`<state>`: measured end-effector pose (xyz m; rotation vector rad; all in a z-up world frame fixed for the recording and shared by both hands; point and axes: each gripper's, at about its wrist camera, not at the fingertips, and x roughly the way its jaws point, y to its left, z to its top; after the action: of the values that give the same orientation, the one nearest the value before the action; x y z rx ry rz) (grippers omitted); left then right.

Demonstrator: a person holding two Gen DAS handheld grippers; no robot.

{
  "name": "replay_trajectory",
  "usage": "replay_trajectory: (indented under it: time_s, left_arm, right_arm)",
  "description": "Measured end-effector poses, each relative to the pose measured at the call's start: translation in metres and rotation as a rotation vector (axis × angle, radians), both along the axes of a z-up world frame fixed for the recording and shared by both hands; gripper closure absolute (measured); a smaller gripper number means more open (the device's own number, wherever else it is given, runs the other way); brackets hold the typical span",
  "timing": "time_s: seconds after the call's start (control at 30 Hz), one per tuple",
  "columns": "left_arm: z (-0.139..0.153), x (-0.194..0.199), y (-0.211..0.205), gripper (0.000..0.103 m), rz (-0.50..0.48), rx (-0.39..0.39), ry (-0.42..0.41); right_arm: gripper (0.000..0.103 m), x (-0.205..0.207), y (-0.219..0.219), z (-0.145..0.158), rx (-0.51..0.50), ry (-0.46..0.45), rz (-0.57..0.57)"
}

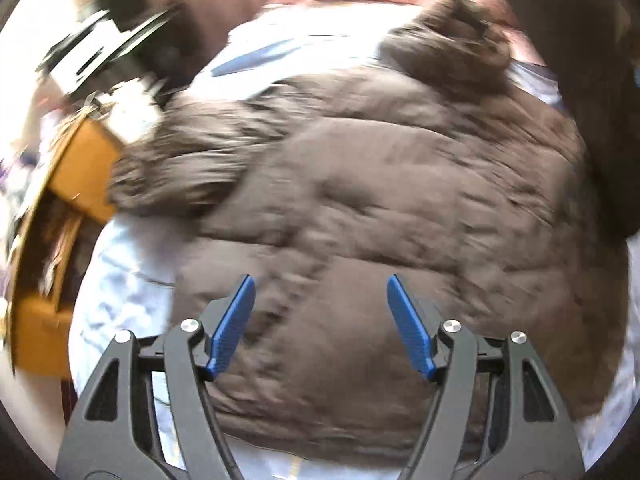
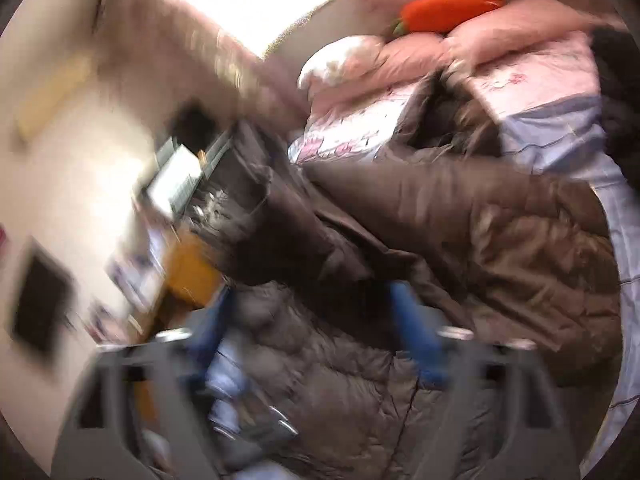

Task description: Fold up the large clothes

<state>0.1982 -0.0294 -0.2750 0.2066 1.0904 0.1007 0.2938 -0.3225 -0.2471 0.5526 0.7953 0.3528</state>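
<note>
A large brown quilted puffer coat [image 1: 384, 200] lies spread across the bed [image 1: 120, 304], covering most of its pale blue-and-white sheet; bare sheet shows along the coat's left edge and at the far side beyond the collar. In the left wrist view the coat's padded body fills the middle, with one sleeve [image 1: 176, 172] bunched out toward the left edge of the bed and the fur-trimmed hood [image 1: 452, 36] humped up at the far end. The left gripper [image 1: 320, 320] hangs just above the near part of the coat with its jaws released: the two blue fingers [image 1: 232, 324] stand wide apart and no cloth sits between them. An orange-brown wooden cabinet [image 1: 80, 160] stands just beside the bed's left edge. The right wrist view is heavily blurred. There the coat [image 2: 460, 240] runs from the near edge of the bed toward the pink pillows [image 2: 500, 36] at the head, where an orange-red cushion [image 2: 448, 8] rests on top. The right gripper [image 2: 316, 328] is over the coat's dark folded sleeve; its blue fingers [image 2: 416, 336] appear spread with fabric lying between them, but the blur is too strong to tell whether they are grasping it or merely hanging over it.
</note>
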Motion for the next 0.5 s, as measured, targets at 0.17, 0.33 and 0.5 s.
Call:
replay_trajectory:
  time_s: [0.17, 0.33, 0.5]
  left_arm:
    - [-0.006, 0.011, 0.044, 0.031, 0.119, -0.032, -0.028]
    - [-0.020, 0.032, 0.029, 0.087, 0.034, -0.265, -0.006]
    - [-0.045, 0.044, -0.018, 0.088, -0.058, -0.355, 0.038]
  right_arm:
    - [0.014, -0.004, 0.025, 0.002, -0.194, -0.098, 0.028]
    - [0.053, 0.011, -0.037, -0.038, -0.122, 0.072, -0.201]
    - [0.068, 0.022, -0.079, -0.139, -0.244, 0.383, -0.328]
